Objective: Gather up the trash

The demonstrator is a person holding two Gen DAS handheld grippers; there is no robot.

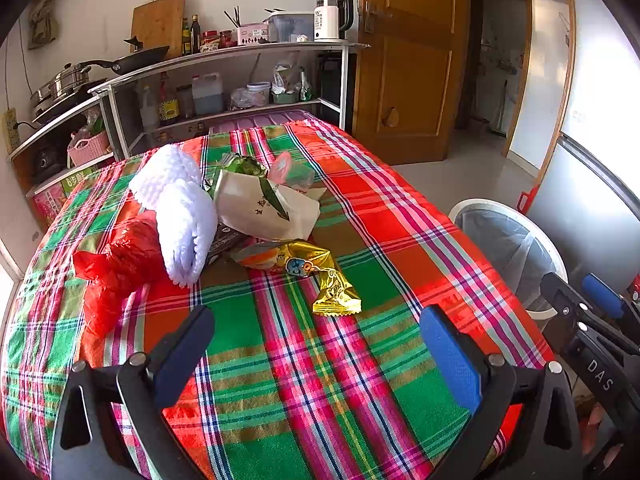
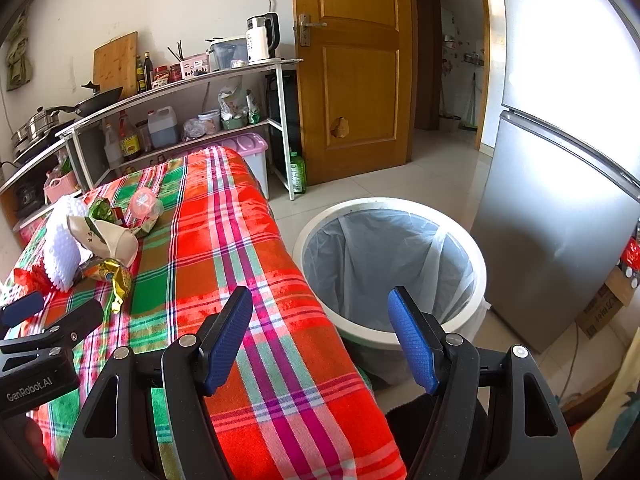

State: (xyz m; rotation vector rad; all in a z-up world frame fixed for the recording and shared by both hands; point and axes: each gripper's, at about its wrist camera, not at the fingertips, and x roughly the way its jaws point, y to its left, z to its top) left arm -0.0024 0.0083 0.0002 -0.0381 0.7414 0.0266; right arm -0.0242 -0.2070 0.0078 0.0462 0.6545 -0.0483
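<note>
meanwhile, both black two-finger grippers with blue pads, left gripper (image 1: 316,344) and right gripper (image 2: 320,328), hover empty with fingers spread apart over a plaid-clothed table (image 1: 360,380). crumpled wrappers, including a gold foil snack packet (image 1: 320,276), lie heaped at its far side, while a round white bin with a clear liner (image 2: 390,264) stands just beside the table on the floor.

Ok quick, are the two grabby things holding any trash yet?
Left hand-held gripper: open, holding nothing, above the checked tablecloth.
Right hand-held gripper: open, holding nothing, near the trash bin.
</note>
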